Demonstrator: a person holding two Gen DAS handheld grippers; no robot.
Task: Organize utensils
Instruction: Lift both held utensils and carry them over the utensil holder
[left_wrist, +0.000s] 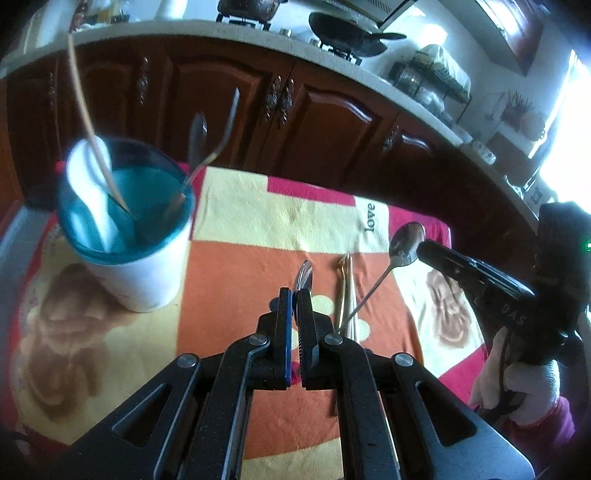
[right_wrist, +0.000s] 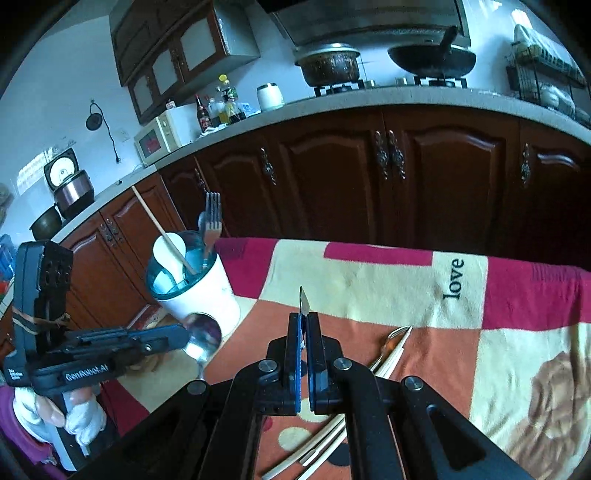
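A white utensil cup with a blue rim (left_wrist: 129, 236) stands at the table's left; it also shows in the right wrist view (right_wrist: 195, 288). It holds a white spoon, a chopstick, a fork and another metal piece. My left gripper (left_wrist: 295, 295) is shut on a metal spoon (left_wrist: 304, 275), whose bowl shows in the right wrist view (right_wrist: 201, 341). My right gripper (right_wrist: 303, 319) is shut on a second metal spoon (right_wrist: 304, 301), held edge-on, whose bowl shows in the left wrist view (left_wrist: 406, 243). Pale chopsticks (left_wrist: 347, 291) and another spoon (right_wrist: 391, 341) lie on the cloth.
A patterned cloth (right_wrist: 369, 280) in red, orange and cream covers the table. Dark wooden cabinets (right_wrist: 369, 184) stand behind under a counter with a stove, pots and appliances. The table's far edge (left_wrist: 417, 210) drops off toward the cabinets.
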